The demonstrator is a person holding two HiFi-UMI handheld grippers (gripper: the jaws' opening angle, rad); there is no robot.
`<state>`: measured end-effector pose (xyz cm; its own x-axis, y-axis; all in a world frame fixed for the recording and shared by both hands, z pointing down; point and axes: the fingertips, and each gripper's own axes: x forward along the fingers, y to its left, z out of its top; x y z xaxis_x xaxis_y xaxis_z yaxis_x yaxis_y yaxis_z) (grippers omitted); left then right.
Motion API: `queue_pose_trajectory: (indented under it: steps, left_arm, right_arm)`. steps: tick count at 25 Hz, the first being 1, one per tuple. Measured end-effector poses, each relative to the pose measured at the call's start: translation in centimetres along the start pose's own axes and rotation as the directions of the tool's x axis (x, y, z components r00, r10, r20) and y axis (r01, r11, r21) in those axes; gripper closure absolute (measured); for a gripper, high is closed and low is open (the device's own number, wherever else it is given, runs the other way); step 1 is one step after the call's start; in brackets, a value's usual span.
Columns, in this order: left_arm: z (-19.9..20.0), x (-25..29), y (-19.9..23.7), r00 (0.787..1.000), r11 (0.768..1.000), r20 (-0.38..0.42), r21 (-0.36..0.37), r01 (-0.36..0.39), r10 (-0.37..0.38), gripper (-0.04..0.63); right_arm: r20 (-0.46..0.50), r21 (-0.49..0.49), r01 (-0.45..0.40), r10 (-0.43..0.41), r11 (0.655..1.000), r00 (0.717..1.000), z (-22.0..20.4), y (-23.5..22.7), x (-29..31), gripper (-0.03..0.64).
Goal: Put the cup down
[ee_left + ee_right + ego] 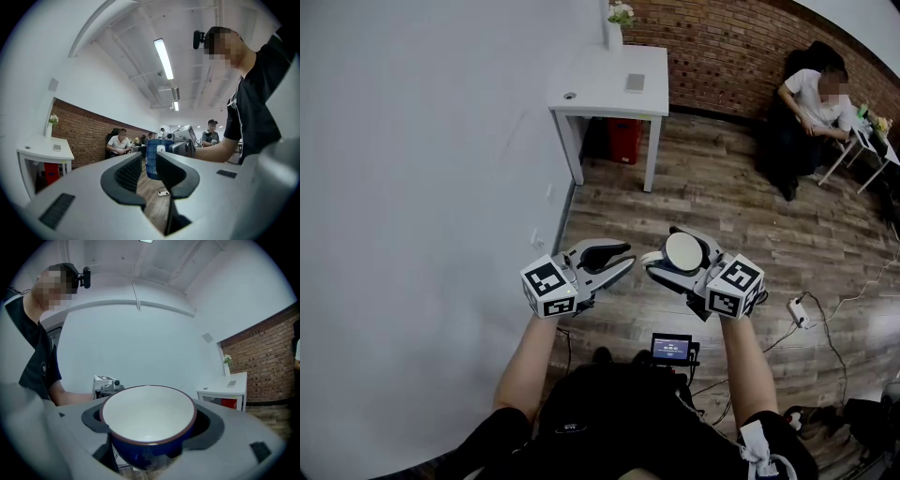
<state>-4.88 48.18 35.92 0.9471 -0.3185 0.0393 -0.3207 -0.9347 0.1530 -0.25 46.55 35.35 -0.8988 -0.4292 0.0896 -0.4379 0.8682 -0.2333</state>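
Observation:
A dark blue cup (684, 251) with a white inside sits between the jaws of my right gripper (661, 255), held in mid-air above the wooden floor. In the right gripper view the cup (149, 413) fills the space between both jaws, mouth turned toward the camera, and the right gripper (151, 423) is shut on it. My left gripper (626, 257) hovers just to the left at the same height, open with nothing in it. Through its gap in the left gripper view, I see the blue cup (151, 161) a short way off.
A white table (609, 80) stands at the back against the white wall (412, 187), with a vase of flowers (619, 19) on it and a red bin (625, 141) beneath. A person (811, 103) sits at the far right. A power strip (797, 311) lies on the floor.

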Motion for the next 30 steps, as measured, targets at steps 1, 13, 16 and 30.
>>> queue_pose_trajectory:
  steps: [1, 13, 16, 30]
  left_arm:
    - [0.0, 0.3, -0.2, 1.000, 1.000, -0.001, 0.000, -0.001, 0.001, 0.509]
    - [-0.1, 3.8, -0.6, 0.998, 0.997, -0.001, 0.030, -0.066, 0.066, 0.511]
    - [-0.1, 3.9, -0.3, 0.996, 0.996, -0.001, 0.030, -0.084, 0.084, 0.511]
    - [-1.4, 5.5, 3.1, 0.995, 0.995, -0.008, 0.017, -0.103, 0.103, 0.511]
  right_arm:
    - [-0.002, 0.002, 0.002, -0.002, 1.000, 1.000, -0.1, -0.1, -0.3, 0.187]
    - [-0.013, 0.003, -0.002, 0.002, 1.000, 1.000, -0.8, -2.4, -4.0, 0.187]
    - [-0.014, 0.005, -0.010, 0.010, 1.000, 1.000, -0.9, -2.9, -4.4, 0.187]
    - [-0.018, 0.035, -0.001, 0.002, 0.999, 1.000, -2.0, -6.7, -3.6, 0.187]
